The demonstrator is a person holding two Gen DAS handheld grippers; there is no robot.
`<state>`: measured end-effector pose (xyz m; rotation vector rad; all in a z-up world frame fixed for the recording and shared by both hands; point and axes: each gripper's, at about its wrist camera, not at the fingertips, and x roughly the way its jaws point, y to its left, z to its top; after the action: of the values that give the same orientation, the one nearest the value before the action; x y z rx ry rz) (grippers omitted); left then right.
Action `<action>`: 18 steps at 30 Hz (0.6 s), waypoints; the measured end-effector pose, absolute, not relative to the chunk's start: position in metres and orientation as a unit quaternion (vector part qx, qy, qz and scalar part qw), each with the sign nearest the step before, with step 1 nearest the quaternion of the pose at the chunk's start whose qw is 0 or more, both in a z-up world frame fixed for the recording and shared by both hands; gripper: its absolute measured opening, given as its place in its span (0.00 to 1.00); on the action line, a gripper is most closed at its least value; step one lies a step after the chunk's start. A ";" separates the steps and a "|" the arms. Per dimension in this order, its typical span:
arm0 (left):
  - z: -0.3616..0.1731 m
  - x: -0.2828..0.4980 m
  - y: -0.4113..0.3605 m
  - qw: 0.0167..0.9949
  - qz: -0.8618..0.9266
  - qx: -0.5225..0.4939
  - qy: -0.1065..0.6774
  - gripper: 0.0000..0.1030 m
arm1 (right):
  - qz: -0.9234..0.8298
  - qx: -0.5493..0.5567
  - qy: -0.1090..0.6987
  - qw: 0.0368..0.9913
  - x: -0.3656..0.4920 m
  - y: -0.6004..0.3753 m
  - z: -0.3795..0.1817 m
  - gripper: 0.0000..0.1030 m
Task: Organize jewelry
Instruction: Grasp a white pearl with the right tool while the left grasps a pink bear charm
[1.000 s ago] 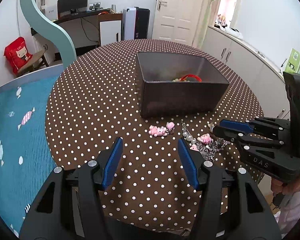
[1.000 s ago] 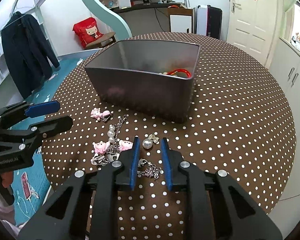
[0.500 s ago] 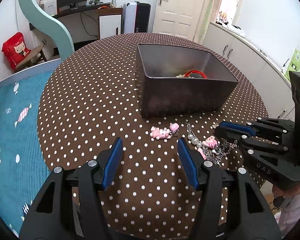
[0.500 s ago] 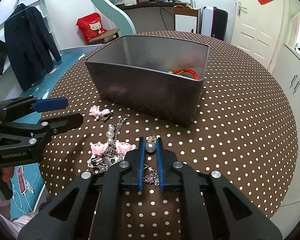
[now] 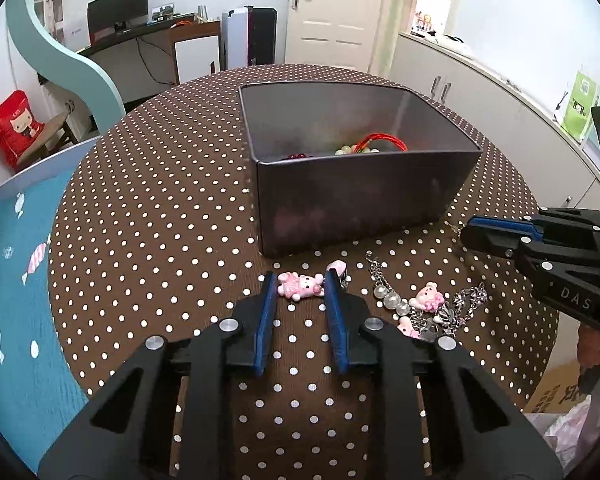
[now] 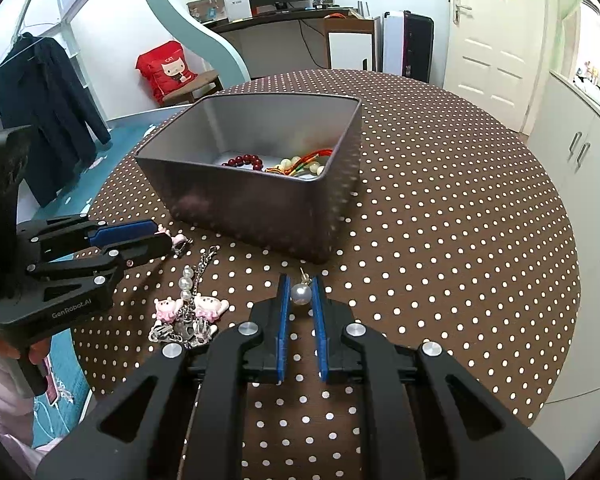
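A grey metal box (image 5: pixel 360 200) (image 6: pixel 260 208) stands on the polka-dot table and holds red beads (image 6: pixel 244 160) and a red-corded bracelet (image 5: pixel 380 142). My left gripper (image 5: pixel 300 284) is closed around a pink charm (image 5: pixel 300 285) lying in front of the box. My right gripper (image 6: pixel 301 294) is shut on a pearl earring (image 6: pixel 301 294), held just above the table near the box's corner. A pile of pink charms, pearls and silver chain (image 6: pixel 188 312) (image 5: pixel 428 304) lies between the two grippers.
The round table's edge (image 6: pixel 540 400) curves close on the right. A white cabinet (image 6: pixel 580 152) stands beyond it. A teal rug (image 5: pixel 12 280) lies on the floor at the left. A desk with a monitor (image 5: pixel 118 0) stands at the back.
My left gripper moved forward and closed from wide open onto the pink charm. My right gripper closed on the pearl earring and lifted it away from the pile.
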<state>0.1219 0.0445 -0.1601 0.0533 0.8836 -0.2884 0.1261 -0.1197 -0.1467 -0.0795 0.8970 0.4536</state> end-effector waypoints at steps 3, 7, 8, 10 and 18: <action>-0.159 0.122 0.044 0.894 -0.139 0.032 0.425 0.22 | 0.222 -0.037 0.430 0.874 0.126 -0.119 -0.147 0.10; -0.157 0.119 0.042 0.895 -0.138 0.034 0.423 0.22 | 0.224 -0.037 0.426 0.876 0.126 -0.118 -0.144 0.10; -0.157 0.118 0.042 0.895 -0.138 0.034 0.422 0.22 | 0.224 -0.036 0.425 0.876 0.125 -0.118 -0.143 0.10; -0.156 0.115 0.042 0.896 -0.138 0.034 0.421 0.22 | 0.224 -0.036 0.423 0.877 0.123 -0.118 -0.142 0.10; -0.142 0.103 0.046 0.904 -0.135 0.028 0.405 0.22 | 0.222 -0.035 0.407 0.886 0.119 -0.121 -0.129 0.10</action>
<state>0.1035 0.0460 -0.1425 0.0588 0.8366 -0.2781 0.1193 -0.1213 -0.1291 -0.0736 0.8455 0.4607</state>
